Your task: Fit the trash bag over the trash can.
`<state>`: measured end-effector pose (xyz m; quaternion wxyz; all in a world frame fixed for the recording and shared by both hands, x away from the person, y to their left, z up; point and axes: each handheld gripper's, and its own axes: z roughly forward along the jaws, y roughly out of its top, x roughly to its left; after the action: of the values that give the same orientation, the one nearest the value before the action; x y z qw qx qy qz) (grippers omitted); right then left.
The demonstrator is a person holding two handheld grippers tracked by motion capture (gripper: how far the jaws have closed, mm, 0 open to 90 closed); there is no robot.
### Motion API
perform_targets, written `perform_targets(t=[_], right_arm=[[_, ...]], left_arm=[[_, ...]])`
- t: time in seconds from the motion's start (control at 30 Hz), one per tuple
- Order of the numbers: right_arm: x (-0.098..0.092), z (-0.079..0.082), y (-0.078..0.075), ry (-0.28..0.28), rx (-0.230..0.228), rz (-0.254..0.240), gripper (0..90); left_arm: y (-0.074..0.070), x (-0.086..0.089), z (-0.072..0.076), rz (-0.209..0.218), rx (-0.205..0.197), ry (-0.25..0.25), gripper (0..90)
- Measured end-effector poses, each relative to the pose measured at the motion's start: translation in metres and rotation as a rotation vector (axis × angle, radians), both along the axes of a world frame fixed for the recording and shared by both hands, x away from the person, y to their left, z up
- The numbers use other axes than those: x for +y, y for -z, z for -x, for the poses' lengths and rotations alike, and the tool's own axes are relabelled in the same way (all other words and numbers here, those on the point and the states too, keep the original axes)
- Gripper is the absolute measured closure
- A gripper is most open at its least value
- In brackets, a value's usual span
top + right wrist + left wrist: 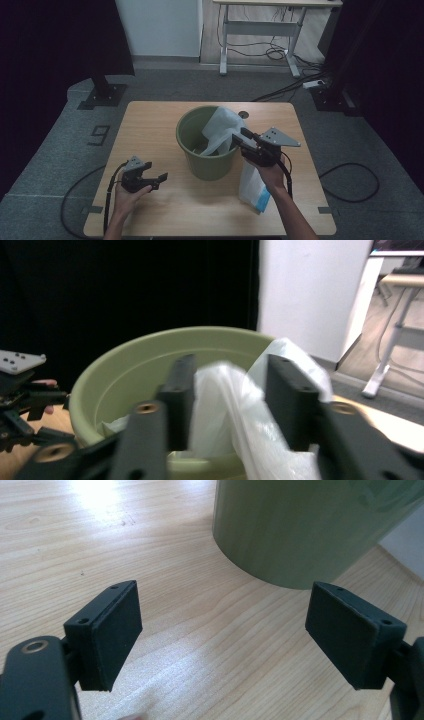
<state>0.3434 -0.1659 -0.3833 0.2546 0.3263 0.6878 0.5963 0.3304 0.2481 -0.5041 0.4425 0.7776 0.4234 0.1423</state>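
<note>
A flat white-and-blue packet [253, 190] lies on the wooden table [150, 125] near its front right edge. Beyond the table, a white-legged desk [260, 27] stands over loose cables [280, 52] on grey carpet.

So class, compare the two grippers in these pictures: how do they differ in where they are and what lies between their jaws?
The left gripper sits low over the table, beside the green bin; the right gripper is raised at the bin's rim. The left gripper's jaws have only bare wood between them; the right gripper's jaws have the white plastic bag between them. Both are black, hand-held, with jaws apart.
</note>
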Motion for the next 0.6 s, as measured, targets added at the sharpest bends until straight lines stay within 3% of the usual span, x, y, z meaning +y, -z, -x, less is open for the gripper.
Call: perform_targets(t=[0.03,0.1,0.23,0.47,0.6], right_arm=[[-0.002,0.007,-0.003,0.031,-0.026,0.007,41.2],[-0.006,0.013,-0.003,0.06,-0.04,0.016,35.8],[-0.013,0.02,0.001,0.069,-0.033,0.016,33.5],[-0.032,0.034,0.023,0.117,-0.013,0.023,29.3],[-0.043,0.039,0.044,0.133,0.037,-0.001,26.9]], left_arm=[[0.0,-0.001,0.0,-0.002,0.0,0.001,14.9],[0.0,-0.001,0.001,-0.003,-0.001,0.003,14.9],[-0.001,-0.001,0.001,0.004,-0.002,0.002,14.9],[-0.002,-0.002,0.002,-0.003,-0.009,-0.001,14.9],[-0.003,-0.003,0.004,-0.001,-0.015,-0.004,14.9]])
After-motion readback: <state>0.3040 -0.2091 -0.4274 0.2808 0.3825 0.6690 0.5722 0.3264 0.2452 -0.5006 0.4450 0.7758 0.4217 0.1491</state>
